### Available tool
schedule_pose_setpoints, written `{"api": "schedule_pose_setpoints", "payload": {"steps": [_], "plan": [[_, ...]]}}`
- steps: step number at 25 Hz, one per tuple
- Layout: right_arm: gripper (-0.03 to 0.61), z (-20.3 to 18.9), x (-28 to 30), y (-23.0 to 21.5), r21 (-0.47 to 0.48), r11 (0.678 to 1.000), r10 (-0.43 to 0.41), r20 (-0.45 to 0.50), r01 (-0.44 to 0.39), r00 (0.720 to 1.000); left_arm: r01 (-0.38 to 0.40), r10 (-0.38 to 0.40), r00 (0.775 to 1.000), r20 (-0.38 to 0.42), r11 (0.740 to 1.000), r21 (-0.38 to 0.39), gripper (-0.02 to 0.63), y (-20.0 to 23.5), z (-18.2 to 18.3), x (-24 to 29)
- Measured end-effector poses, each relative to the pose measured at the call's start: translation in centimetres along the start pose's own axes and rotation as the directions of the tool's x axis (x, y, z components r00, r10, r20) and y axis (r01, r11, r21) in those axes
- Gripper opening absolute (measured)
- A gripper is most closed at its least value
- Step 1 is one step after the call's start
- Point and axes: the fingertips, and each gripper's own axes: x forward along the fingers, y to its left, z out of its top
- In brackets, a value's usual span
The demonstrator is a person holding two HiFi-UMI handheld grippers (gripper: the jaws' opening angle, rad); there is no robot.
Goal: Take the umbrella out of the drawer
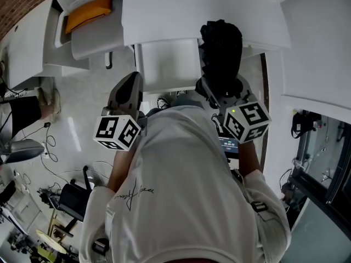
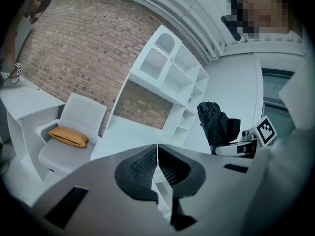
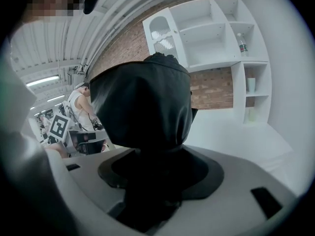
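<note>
L gripper (image 2: pixel 157 168): jaws pressed together, nothing between; sits mid-left of head view, beside R.
R gripper (image 3: pixel 152 156): jaws pinching the umbrella (image 3: pixel 142 107) low on its folded black bundle; fabric bulges above the pads.
Umbrella loc: upper centre of head view, held up in the air over the white cabinet (image 1: pixel 164 15); in L gripper view it shows mid-right, clear of any surface.
Drawer: white open tray (image 1: pixel 167 64) just under the cabinet top, centre of frame, prob the drawer; looks empty, but can't tell for sure.
Progress: umbrella looks already out and lifted, so main step judged done.
Left to do: prob set it down somewhere, maybe shut the drawer w/ L; task line doesn't ask for either.
Background: chair w/ orange cushion (image 1: pixel 88 12) upper left, well apart.
</note>
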Motion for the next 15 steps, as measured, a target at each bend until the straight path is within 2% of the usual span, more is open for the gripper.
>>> {"api": "schedule_pose_setpoints", "payload": {"steps": [15], "plan": [[0.252, 0.9, -1.6, -0.2, 0.017, 1.000, -0.008, 0.098, 0.006, 0.995, 0.012, -0.012, 1.000, 0.027, 1.000, -0.010, 0.018, -0.1, 0.9, 0.0]]}}
